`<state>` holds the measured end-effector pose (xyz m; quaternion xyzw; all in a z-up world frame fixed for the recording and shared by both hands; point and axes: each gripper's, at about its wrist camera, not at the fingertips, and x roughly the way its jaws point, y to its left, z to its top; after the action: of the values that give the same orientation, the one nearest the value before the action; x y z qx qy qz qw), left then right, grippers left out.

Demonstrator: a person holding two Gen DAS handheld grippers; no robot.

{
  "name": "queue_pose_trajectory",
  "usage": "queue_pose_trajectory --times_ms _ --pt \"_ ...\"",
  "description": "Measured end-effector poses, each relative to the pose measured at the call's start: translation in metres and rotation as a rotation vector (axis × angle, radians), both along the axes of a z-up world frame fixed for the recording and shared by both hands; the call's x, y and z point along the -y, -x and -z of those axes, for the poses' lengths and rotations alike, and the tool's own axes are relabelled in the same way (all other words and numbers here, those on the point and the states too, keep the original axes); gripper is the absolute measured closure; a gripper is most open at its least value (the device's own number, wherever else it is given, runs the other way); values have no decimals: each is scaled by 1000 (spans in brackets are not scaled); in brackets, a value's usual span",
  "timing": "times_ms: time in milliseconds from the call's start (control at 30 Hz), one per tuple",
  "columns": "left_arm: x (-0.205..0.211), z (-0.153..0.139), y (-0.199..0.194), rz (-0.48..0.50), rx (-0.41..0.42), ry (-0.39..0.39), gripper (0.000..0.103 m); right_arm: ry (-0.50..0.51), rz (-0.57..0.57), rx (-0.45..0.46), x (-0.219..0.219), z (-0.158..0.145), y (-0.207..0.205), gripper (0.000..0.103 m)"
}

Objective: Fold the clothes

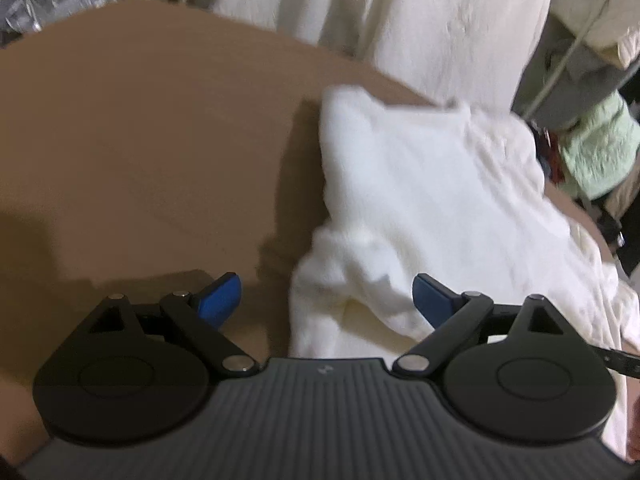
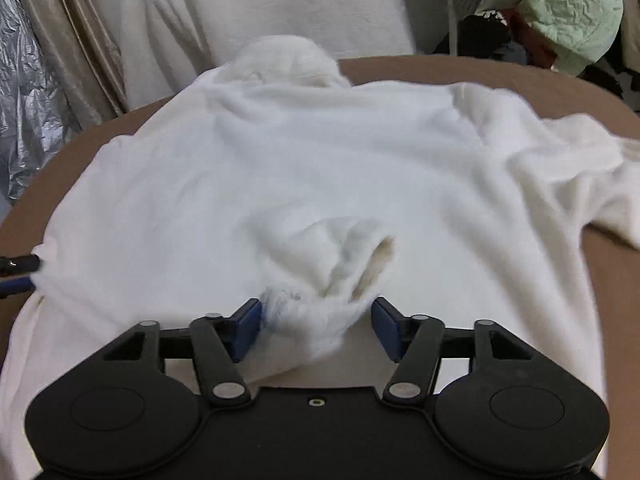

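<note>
The white fleece garment [image 2: 320,168] is lying spread across the brown table [image 2: 612,280]. The right gripper [image 2: 316,326] is standing part open, its blue pads [image 2: 246,328] flanking a bunched sleeve cuff [image 2: 320,280] on the garment. The left gripper [image 1: 327,300] is gaping wide at the garment's edge, gripping nothing. Only the right wrist view is showing the hood [image 2: 284,60]; a green quilted fabric [image 2: 560,4] is lying beyond the table.

bare brown table [image 1: 140,140] open left of white garment [image 2: 320,168], cream curtain [image 1: 400,20] blocking beyond
</note>
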<state>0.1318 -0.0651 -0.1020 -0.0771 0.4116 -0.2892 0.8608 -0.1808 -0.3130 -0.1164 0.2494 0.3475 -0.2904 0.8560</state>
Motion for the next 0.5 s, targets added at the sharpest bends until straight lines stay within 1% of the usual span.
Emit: queue_pose_trajectory --times_ms 67,100,133,200,267,300,333,367,400,433,467,500 --pt "-3 1 -5 -16 5 29 10 -46 -8 58 11 -5 2 35" --pt "-5 3 -8 -23 -5 49 10 -83 4 99 19 -7 4 29" --pt "-6 6 -12 -33 -24 73 10 -121 23 132 25 -5 4 20" --pt "-5 15 -20 -49 -67 112 10 -208 82 197 39 5 6 18" --pt "-3 23 -26 -59 -94 123 11 -290 136 260 59 25 6 18" --pt "-2 25 -27 -62 -90 113 14 -312 151 287 66 35 7 31" --pt "0 26 -27 -63 -78 101 28 -295 163 279 69 37 7 65" --pt "2 25 -25 -61 -56 85 40 -255 159 246 71 34 4 81" --pt "5 22 -22 -55 -29 71 60 -206 120 213 72 26 -4 82" --pt "8 16 -17 -43 5 60 85 -129 71 204 68 11 -11 83" --pt "11 10 -12 -31 38 49 89 -51 21 196 65 -4 -20 83" --pt "14 4 -7 -19 72 38 89 31 -31 194 62 -24 -31 83"
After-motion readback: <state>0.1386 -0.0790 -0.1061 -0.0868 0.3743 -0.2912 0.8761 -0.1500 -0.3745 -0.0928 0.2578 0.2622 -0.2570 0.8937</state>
